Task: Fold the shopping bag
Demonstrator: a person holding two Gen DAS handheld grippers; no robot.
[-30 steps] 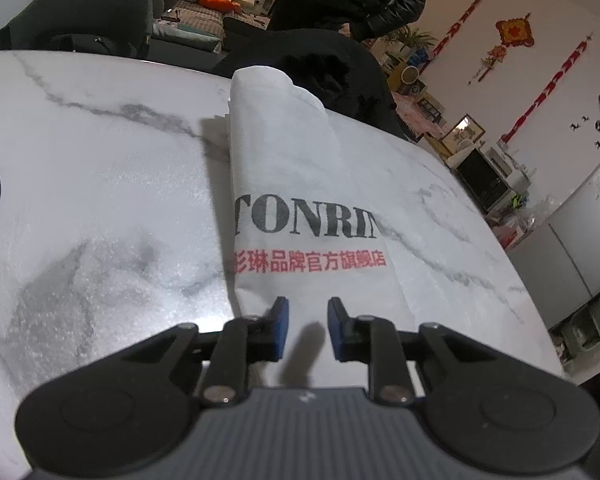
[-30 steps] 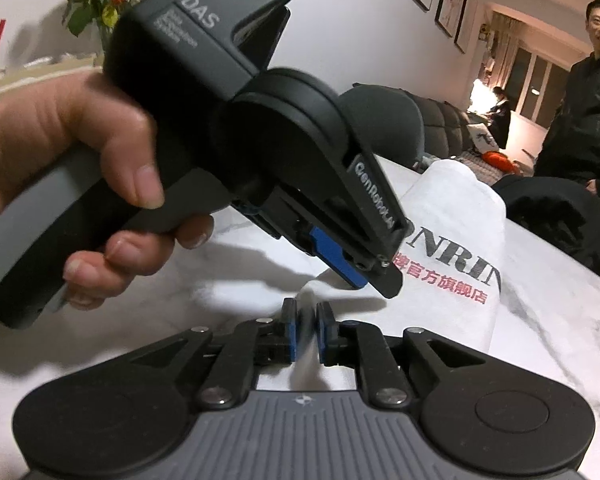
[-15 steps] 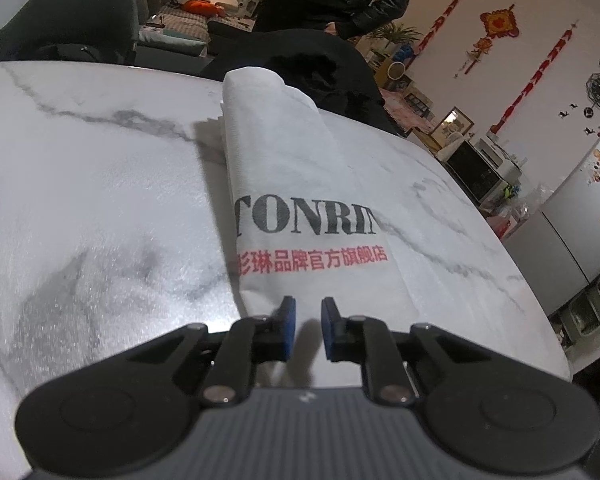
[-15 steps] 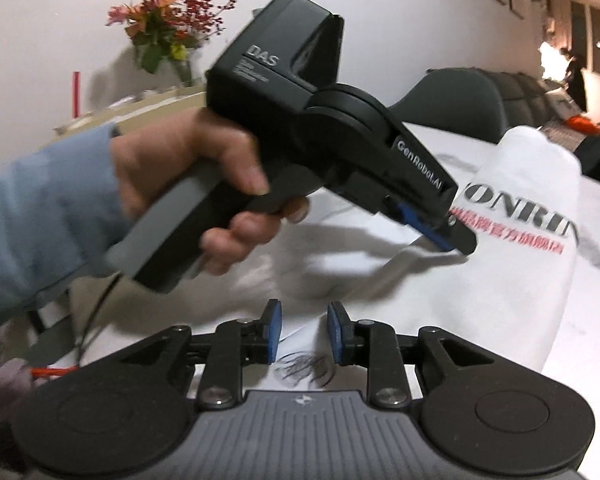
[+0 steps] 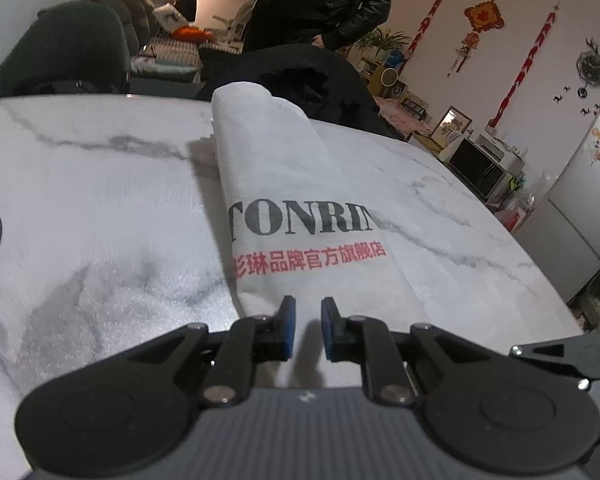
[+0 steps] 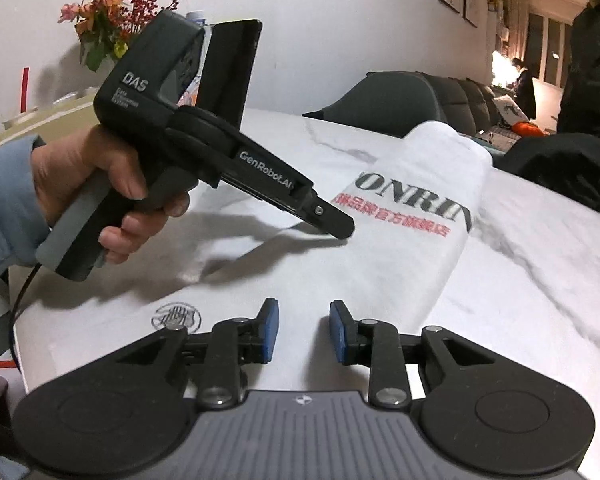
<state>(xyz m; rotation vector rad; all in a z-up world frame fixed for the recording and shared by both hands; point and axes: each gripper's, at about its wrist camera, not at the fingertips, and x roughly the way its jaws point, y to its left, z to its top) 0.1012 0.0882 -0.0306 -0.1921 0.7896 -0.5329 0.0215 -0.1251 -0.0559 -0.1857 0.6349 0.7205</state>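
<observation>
Two tongs, my left tongs point(image 5: 307, 326) narrowly parted and right tongs point(image 6: 303, 330) spread wide, both empty, hover at the near end of the folded TONRIN shopping bag point(image 5: 300, 216) lying mid-worktop point(image 5: 80, 208), whose springy fold may unroll if I nudge it.

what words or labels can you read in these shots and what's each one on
"TONRIN": black print on the white bag, first and last letters cut by the fold.
Red Chinese line under it: "…琳品牌官方旗舰店".
"DAS": on the left gripper, with small print below, too small to read.
"GenRobot.AI": along its arm.
Round stamp on the table: unreadable.
</observation>
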